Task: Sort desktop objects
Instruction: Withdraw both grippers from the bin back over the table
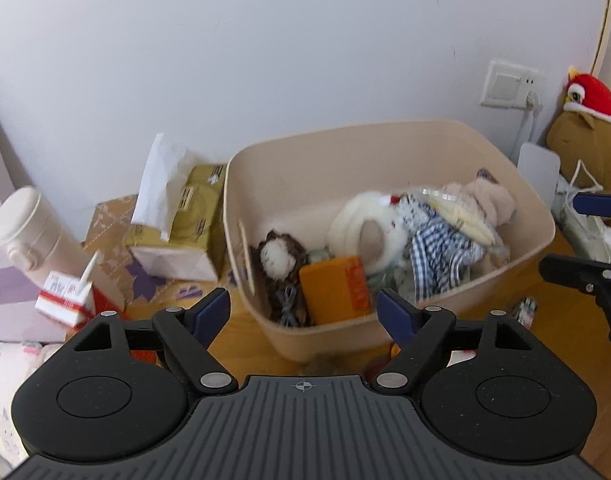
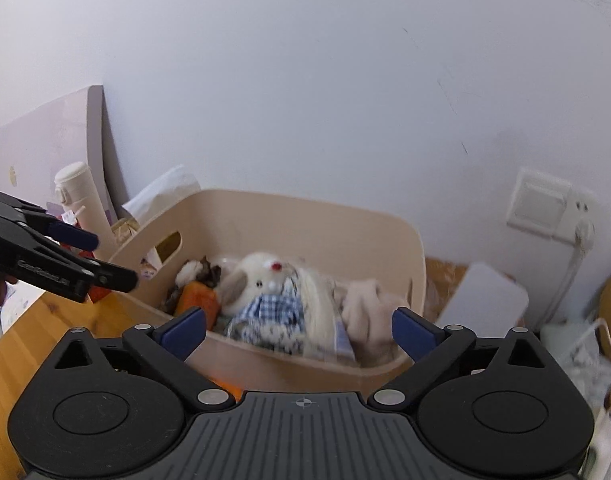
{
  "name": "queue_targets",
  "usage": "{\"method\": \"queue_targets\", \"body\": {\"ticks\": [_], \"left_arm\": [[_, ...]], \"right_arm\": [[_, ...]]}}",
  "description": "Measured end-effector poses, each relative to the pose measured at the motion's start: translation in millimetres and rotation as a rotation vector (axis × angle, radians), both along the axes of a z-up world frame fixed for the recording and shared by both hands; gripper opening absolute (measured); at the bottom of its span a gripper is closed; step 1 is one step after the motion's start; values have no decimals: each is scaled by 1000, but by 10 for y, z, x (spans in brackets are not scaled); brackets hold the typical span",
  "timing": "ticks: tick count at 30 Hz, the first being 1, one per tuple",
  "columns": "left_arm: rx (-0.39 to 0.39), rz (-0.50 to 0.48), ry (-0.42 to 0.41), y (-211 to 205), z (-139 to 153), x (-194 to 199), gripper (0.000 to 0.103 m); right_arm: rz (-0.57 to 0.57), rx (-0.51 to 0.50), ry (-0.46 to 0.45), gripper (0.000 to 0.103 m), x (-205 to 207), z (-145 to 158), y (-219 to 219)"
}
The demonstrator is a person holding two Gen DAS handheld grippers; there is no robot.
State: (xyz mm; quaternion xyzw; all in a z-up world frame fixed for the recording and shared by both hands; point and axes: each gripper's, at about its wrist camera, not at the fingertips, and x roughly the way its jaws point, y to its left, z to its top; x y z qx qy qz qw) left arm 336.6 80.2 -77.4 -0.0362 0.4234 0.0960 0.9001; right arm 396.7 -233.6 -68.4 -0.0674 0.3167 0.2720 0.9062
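Both claws are wide open and empty. Left claw point(image 1: 303, 312) sits at the bottom centre of its frame with the near wall of the beige bin point(image 1: 425, 130) between the pads, nothing pinched. Right claw point(image 2: 299, 332) is the same, aimed over the bin's front edge, with no contact. The white plush rabbit point(image 2: 261, 280) in the blue checked cloth lies inside the bin, centre of the right wrist frame, blurred. Beside it are a beige plush point(image 1: 489, 200) at right, an orange block point(image 1: 333, 292) at lower centre and a small brown plush point(image 1: 279, 258) to its left. Reads as the drop step done for this batch: the toys are in the bin and the claws are clear of them. Not yet sorted, all on the left of the left wrist frame: a tissue box point(image 1: 185, 236) touching the bin's outer wall, a red and white carton point(image 1: 67, 300) with a straw at lower left, and a cream bottle point(image 1: 25, 232) behind it. At right there's something small on the desk point(image 1: 241, 340) just beside the bin, too unclear to name. Next move is probably a fresh pick: swing one claw out to the left cluster and come down onto the carton or the bottle. These stand close together, so the claw should go in from the open side to avoid tipping the carton.
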Motion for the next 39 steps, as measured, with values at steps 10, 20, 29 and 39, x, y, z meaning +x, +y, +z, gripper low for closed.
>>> {"method": "queue_targets", "body": {"ticks": [10, 20, 29, 39], "left_arm": [[35, -25, 111, 0, -394, -282, 82], [13, -17, 189, 58, -711, -418, 82], [-14, -10, 221, 41, -909, -387, 82], [-19, 10, 239, 94, -1018, -301, 82]], "right_arm": [[-87, -54, 95, 103, -190, -333, -29], [-165, -86, 248, 103, -275, -720, 43], [-185, -89, 326, 103, -248, -938, 88], [-198, -67, 429, 103, -173, -1118, 147]]}}
